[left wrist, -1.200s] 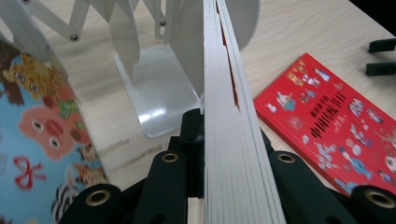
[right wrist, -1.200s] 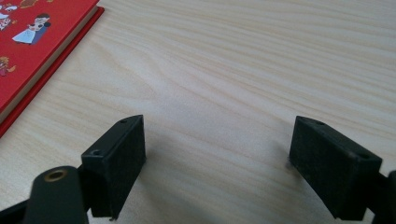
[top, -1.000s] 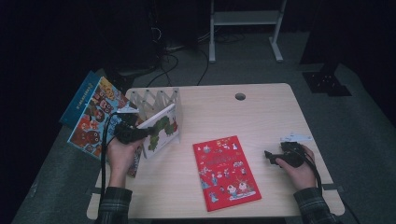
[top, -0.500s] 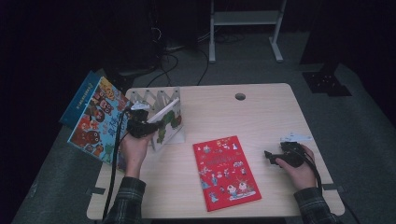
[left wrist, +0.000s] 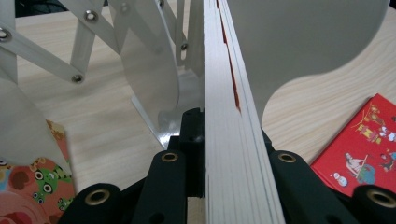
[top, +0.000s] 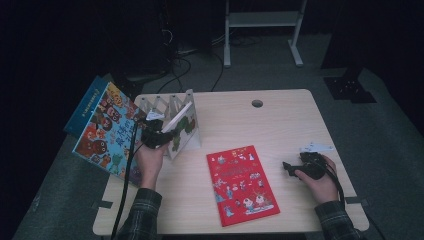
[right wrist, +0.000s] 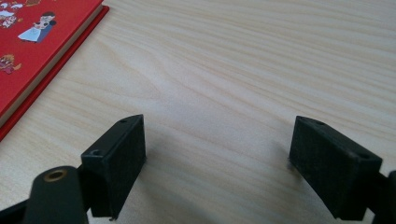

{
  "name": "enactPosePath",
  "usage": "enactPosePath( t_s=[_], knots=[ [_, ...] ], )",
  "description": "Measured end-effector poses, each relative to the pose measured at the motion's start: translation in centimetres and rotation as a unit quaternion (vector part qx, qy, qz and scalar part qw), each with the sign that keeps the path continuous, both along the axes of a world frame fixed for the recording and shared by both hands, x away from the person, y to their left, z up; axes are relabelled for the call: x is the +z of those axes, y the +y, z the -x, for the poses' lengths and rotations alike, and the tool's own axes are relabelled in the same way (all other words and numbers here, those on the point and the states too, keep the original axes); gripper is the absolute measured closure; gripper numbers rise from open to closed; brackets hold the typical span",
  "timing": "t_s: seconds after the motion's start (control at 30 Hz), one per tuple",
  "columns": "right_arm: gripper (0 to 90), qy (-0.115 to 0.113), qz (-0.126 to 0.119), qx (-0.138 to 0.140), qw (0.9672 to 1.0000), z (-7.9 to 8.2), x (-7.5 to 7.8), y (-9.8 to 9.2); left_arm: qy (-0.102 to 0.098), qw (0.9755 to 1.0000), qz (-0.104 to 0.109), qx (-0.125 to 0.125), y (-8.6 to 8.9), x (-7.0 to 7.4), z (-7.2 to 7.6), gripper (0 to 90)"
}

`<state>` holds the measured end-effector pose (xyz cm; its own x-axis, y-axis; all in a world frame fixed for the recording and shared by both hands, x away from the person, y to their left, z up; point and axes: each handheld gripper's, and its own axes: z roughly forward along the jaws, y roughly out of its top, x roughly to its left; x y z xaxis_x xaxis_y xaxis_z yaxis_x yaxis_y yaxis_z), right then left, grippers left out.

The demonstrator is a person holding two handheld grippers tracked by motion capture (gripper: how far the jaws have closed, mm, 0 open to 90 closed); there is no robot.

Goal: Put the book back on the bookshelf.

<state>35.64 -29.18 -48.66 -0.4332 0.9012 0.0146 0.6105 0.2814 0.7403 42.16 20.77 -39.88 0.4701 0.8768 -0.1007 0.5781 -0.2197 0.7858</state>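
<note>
My left gripper [top: 159,136] is shut on a thick picture book [top: 181,131] with a green caterpillar cover. It holds the book upright at the front end of a metal accordion book rack [top: 167,104]. In the left gripper view the book's white page edges [left wrist: 233,121] run up between the black jaws, with the rack's grey dividers [left wrist: 144,70] on either side. A red picture book [top: 242,185] lies flat in the middle of the table. My right gripper [top: 291,168] rests on the table at the right, open, with bare wood between its jaws [right wrist: 217,154].
A large colourful book [top: 107,132] and a blue one [top: 84,106] beneath it overhang the table's left edge. The red book's corner [right wrist: 37,37] lies left of the right gripper. A cable hole [top: 257,103] sits near the far edge of the table [top: 280,125].
The left hand has carried the caterpillar book rightward and away from the person, up against the rack. The right hand has stayed put.
</note>
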Motion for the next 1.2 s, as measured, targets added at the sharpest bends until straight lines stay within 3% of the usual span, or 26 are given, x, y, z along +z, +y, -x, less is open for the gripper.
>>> enactPosePath(
  t_s=[0.13, 0.27, 0.63, 0.77, 0.87, 1.0, 1.2],
  knots=[
    [17.6, 0.0, 0.0, 0.0, 1.0, 0.0, 0.0, 0.0, 0.004, 0.9999, -0.01, 0.003, -0.1, -0.5, 0.0, 74.7],
    [17.6, -0.001, 0.0, 0.002, 1.0, 0.0, 0.0, 0.1, 0.009, 0.9999, -0.002, -0.006, -0.1, -1.1, 0.1, 72.3],
    [17.6, -0.001, 0.0, 0.003, 1.0, 0.0, 0.0, 0.1, 0.021, 0.9991, -0.021, -0.03, 0.0, -0.9, 1.4, 38.1],
    [17.6, -0.001, 0.0, 0.003, 1.0, 0.0, 0.0, 0.1, 0.019, 0.9986, -0.037, -0.034, 0.2, -0.9, 2.5, 33.8],
    [17.6, -0.001, 0.0, 0.004, 1.0, 0.0, 0.0, 0.1, 0.024, 0.9978, -0.049, -0.037, 0.6, -0.9, 3.4, 33.8],
    [17.6, -0.001, 0.0, 0.004, 1.0, 0.1, 0.0, 0.1, 0.03, 0.9975, -0.049, -0.041, 1.4, -1.0, 4.4, 35.9],
    [17.6, -0.001, 0.0, 0.004, 1.0, 0.1, 0.0, 0.2, 0.045, 0.997, -0.052, -0.037, 2.0, -2.1, 4.7, 48.3]
  ],
)
